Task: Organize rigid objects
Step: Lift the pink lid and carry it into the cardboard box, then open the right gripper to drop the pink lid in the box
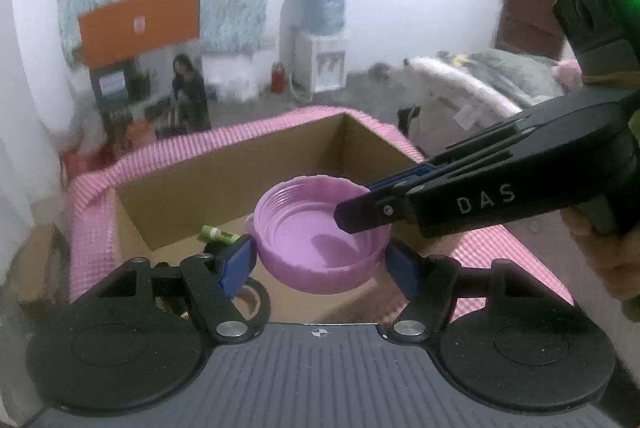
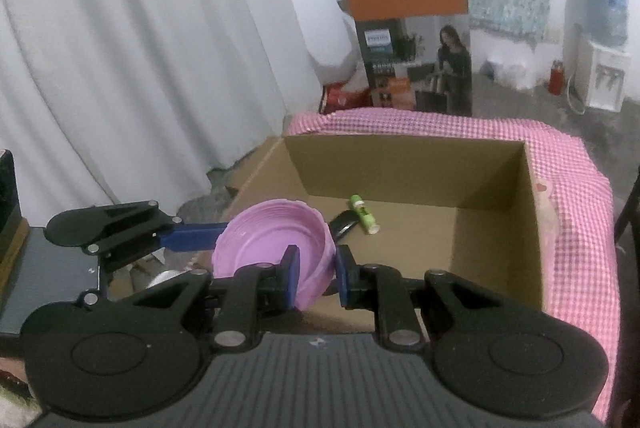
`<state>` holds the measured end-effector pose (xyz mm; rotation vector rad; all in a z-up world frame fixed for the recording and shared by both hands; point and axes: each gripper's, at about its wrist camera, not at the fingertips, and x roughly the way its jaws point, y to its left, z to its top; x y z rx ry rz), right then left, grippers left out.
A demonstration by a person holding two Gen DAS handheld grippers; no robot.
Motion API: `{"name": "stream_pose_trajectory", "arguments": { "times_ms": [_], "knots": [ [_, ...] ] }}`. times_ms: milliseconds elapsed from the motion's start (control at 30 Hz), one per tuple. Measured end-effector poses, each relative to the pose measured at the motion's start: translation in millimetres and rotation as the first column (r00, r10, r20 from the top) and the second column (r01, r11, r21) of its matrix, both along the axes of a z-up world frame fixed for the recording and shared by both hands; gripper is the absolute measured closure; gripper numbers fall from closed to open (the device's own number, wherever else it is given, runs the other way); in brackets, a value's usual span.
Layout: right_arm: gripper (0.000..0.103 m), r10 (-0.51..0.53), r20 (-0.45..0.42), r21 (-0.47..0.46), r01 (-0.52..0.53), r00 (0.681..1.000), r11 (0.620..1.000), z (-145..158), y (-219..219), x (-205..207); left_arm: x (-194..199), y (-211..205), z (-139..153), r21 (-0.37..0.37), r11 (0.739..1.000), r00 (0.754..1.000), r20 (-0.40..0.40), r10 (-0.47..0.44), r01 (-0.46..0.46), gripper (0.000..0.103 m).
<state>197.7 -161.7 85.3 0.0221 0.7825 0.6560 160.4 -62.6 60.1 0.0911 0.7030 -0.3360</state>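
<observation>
One shallow round lilac plastic lid (image 1: 320,240), threaded inside, hollow side up, carried above one open brown cardboard box (image 2: 400,171).

Left gripper (image 1: 322,262): jaws about half open, blue pads set against opposite outer walls of the lid, spanning its full width. Judged a grip across the diameter, to keep the lid level.

Right gripper (image 2: 316,276): jaws nearly closed, pinching the lid's side wall, one pad inside the rim, one outside. Seen from the left wrist view as a black finger reaching over the rim from the right. Judged a second hold at the rim, steadying against tilt; possibly a handover between grippers, cannot tell which gives way.

Lid between both pairs of jaws, clear of the box floor, over the near-left part of the box in the right wrist view.

Ahead of the jaws, on the box floor: one green cylindrical tube with a pale cap (image 2: 363,214), lying on its side; one small black oblong object (image 2: 343,224) just beside it, apparently touching. Kind of the black object not resolved.

Box resting on one pink-and-white checked cloth (image 2: 568,163); support beneath hidden, so worktop or bed not determined.

Count: lids 1, tubes 1, black objects 1, boxes 1, grippers 2.

Judgement: two items already boxed, lid placement pending.
</observation>
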Motion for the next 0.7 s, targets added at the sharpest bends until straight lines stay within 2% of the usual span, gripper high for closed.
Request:
{"name": "stream_pose_trajectory", "arguments": {
  "times_ms": [200,333,467,700],
  "knots": [
    [0.082,0.018,-0.145,-0.028,-0.023,0.989,0.999,-25,-5,71,63,0,-26,-0.045,0.998,0.984,-0.171,0.042,-0.05,0.032],
    [0.082,0.015,-0.248,-0.048,-0.028,0.969,0.998,-51,-5,115,97,0,-52,-0.049,0.995,0.955,-0.288,0.07,-0.088,0.032],
    [0.082,0.009,-0.321,-0.083,-0.037,0.947,0.996,-80,1,149,119,-1,-72,-0.015,0.994,0.928,-0.36,0.094,-0.106,0.032],
    [0.082,0.013,-0.391,-0.128,-0.069,0.92,0.989,-114,14,170,136,-2,-83,0.024,0.99,0.884,-0.447,0.135,-0.139,0.03]
  ]
}}
